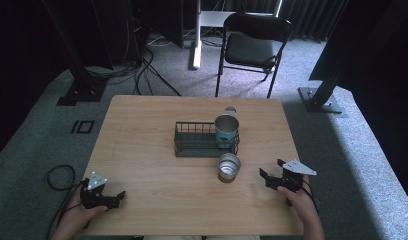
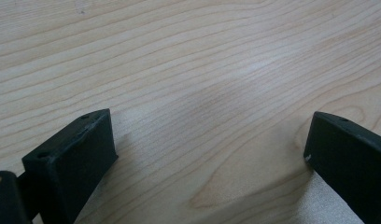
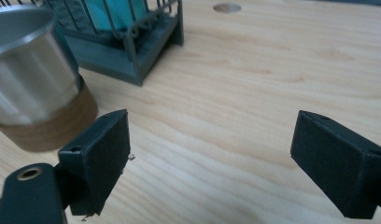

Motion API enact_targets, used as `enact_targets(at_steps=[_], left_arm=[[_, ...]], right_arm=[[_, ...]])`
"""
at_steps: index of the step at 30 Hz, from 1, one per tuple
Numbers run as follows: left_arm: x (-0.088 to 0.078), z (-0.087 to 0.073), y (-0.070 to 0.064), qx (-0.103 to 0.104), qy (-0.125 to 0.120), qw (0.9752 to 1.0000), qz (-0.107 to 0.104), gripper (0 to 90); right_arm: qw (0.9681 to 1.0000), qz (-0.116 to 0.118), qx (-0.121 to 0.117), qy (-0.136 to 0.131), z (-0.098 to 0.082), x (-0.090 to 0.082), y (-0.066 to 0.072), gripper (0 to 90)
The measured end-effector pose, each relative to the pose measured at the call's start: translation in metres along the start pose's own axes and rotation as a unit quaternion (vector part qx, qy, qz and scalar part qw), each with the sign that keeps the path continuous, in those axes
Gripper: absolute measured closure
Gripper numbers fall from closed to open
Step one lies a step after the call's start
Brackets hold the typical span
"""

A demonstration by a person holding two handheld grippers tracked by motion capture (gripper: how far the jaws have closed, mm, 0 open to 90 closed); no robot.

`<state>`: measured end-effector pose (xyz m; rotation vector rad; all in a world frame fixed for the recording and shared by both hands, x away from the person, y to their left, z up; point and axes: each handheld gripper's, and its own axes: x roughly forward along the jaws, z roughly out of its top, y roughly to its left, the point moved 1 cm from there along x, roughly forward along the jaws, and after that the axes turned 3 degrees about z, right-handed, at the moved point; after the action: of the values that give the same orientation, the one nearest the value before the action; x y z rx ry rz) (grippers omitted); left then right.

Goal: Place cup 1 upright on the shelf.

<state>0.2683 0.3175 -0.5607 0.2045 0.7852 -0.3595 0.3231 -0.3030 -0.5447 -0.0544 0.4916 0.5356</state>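
Observation:
A dark wire basket sits mid-table with a teal cup standing in its right end. A steel cup with a brown base stands on the wood just in front of the basket; in the right gripper view this steel cup is at the left, beside the basket and teal cup. My right gripper rests open to the right of the steel cup, apart from it, jaws empty. My left gripper lies open at the near left corner, over bare wood.
The wooden table has a round hole behind the basket. A black folding chair stands on the carpet beyond the far edge. Dark stand legs and cables lie on the floor at the back left.

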Motion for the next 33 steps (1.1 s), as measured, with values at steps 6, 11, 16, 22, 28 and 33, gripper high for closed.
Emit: enact_targets(at_steps=[6, 11, 16, 22, 28, 33], left_arm=[[0.000, 0.000, 0.000, 0.000, 0.000, 1.0000, 0.000, 2.5], [0.000, 0.000, 0.000, 0.000, 0.000, 1.0000, 0.000, 2.5], [0.000, 0.000, 0.000, 0.000, 0.000, 1.0000, 0.000, 2.5], [0.000, 0.000, 0.000, 0.000, 0.000, 1.0000, 0.000, 2.5], [0.000, 0.000, 0.000, 0.000, 0.000, 1.0000, 0.000, 2.5], [0.000, 0.000, 0.000, 0.000, 0.000, 1.0000, 0.000, 2.6]], right_arm=[[0.9997, -0.005, 0.007, 0.023, -0.007, -0.003, -0.001, 11.6], [0.9989, -0.018, 0.011, 0.042, -0.011, -0.005, -0.003, 11.6], [0.9972, -0.041, 0.014, 0.061, -0.013, -0.006, -0.005, 11.6], [0.9934, -0.069, 0.019, 0.090, -0.016, -0.006, -0.007, 11.6], [0.9902, -0.079, 0.028, 0.112, -0.019, -0.005, -0.009, 11.6], [0.9872, -0.080, 0.037, 0.133, -0.021, -0.004, -0.010, 11.5]])
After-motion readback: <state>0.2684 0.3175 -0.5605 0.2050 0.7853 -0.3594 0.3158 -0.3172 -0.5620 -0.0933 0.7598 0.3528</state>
